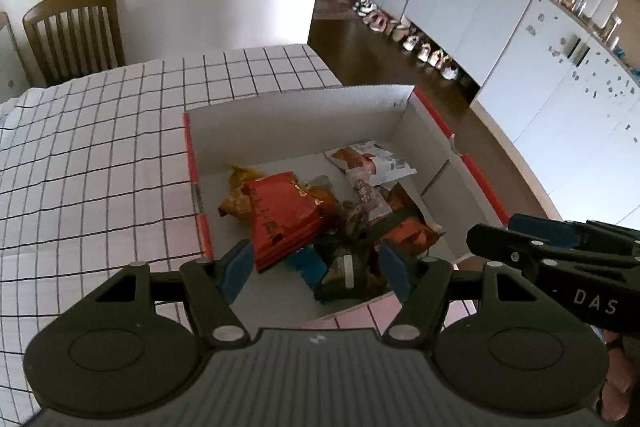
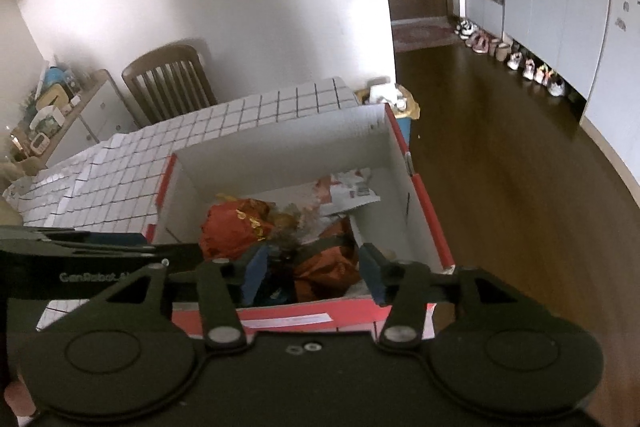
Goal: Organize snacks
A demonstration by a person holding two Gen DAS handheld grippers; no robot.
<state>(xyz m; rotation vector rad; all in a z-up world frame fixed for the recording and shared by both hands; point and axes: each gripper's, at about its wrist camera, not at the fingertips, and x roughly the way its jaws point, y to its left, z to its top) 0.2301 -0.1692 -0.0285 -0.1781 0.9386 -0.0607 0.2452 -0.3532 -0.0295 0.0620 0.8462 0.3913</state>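
Observation:
A cardboard box [image 1: 300, 123], white inside and red outside, stands open on the checked table. In it lie several snack packets: a red packet [image 1: 284, 215], a yellow bag [image 1: 240, 195], a white packet [image 1: 372, 159] at the back and an orange one [image 1: 408, 231]. My left gripper [image 1: 316, 263] hovers open above the pile, with nothing between its blue pads. My right gripper [image 2: 314, 273] hangs open over the box's near wall [image 2: 304, 319], above the red packet [image 2: 236, 227], also holding nothing. Each gripper shows at the edge of the other's view.
The checked tablecloth [image 1: 100, 147] stretches left of the box. A wooden chair [image 1: 76, 31] stands at the table's far side. A bin [image 2: 392, 99] sits beyond the box's far corner. Dark floor, shoes [image 1: 420, 47] and white cabinets lie to the right.

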